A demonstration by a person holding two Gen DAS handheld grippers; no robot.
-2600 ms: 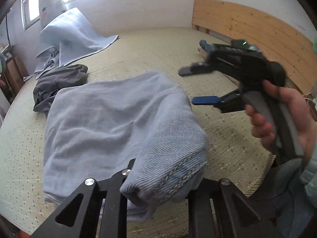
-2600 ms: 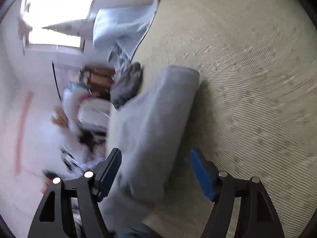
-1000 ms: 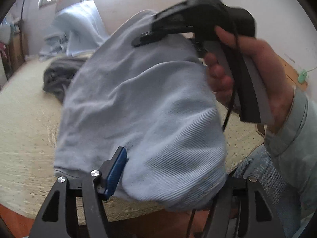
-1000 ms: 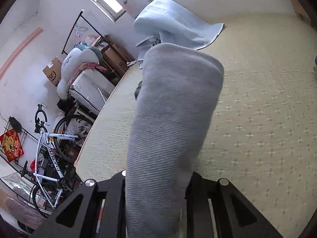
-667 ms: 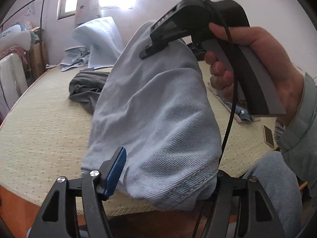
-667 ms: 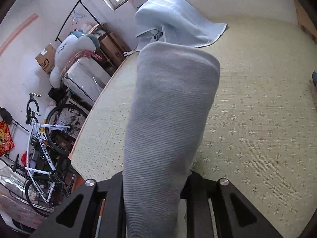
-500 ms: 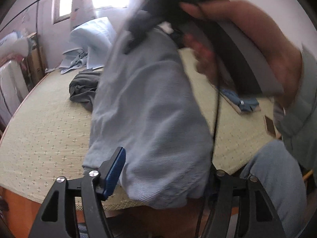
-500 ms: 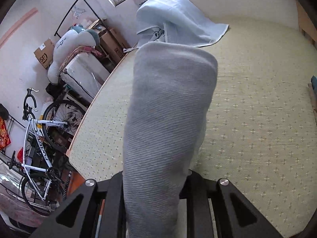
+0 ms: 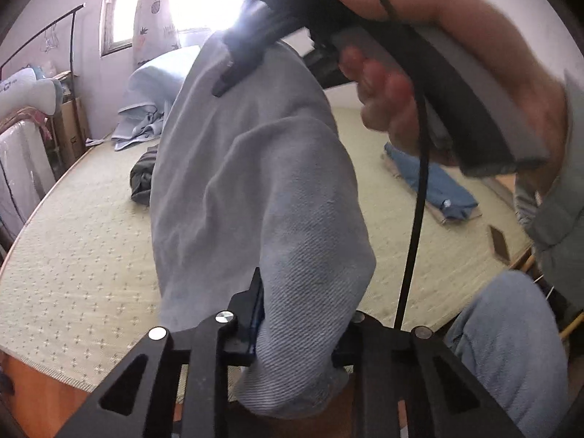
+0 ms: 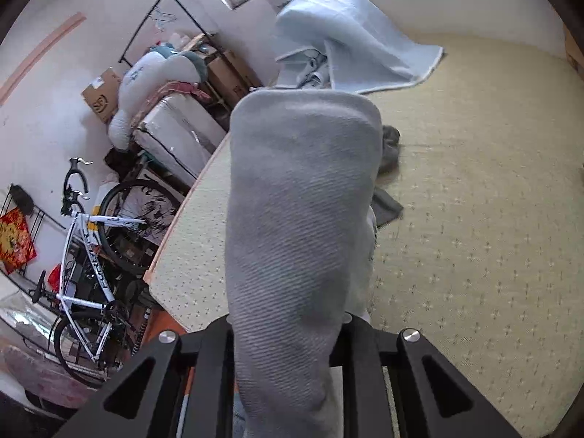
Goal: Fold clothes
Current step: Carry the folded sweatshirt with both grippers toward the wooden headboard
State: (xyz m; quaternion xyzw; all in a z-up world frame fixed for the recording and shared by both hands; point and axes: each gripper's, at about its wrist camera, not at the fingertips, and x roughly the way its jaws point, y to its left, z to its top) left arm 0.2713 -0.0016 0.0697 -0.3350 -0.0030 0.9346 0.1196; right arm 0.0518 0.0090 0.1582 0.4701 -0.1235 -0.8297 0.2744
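Observation:
A light blue denim garment [image 9: 262,189] hangs folded in the air above the bed mat [image 9: 73,255]. In the left wrist view a hand [image 9: 474,54] holds my right gripper [image 9: 270,69] at the top, shut on the garment's upper fold. My left gripper [image 9: 303,321] has the lower fold between its jaws. They are closing, and the blue pad [image 9: 257,314] presses into the cloth. In the right wrist view the garment [image 10: 299,219] fills the gap of the right gripper [image 10: 288,325] and drapes away over the mat, hiding both pads.
A dark grey garment [image 9: 144,179] and a pale blue blanket [image 9: 153,102] lie at the mat's far side. Folded blue clothes [image 9: 434,182] sit at the right. A bicycle [image 10: 91,241] and boxes stand beyond the mat's left edge. The person's knee [image 9: 511,357] is at the lower right.
The left jaws have narrowed from wide apart onto the garment's lower fold. The right gripper has risen with the upper fold, nearer the left camera, and the garment hangs higher.

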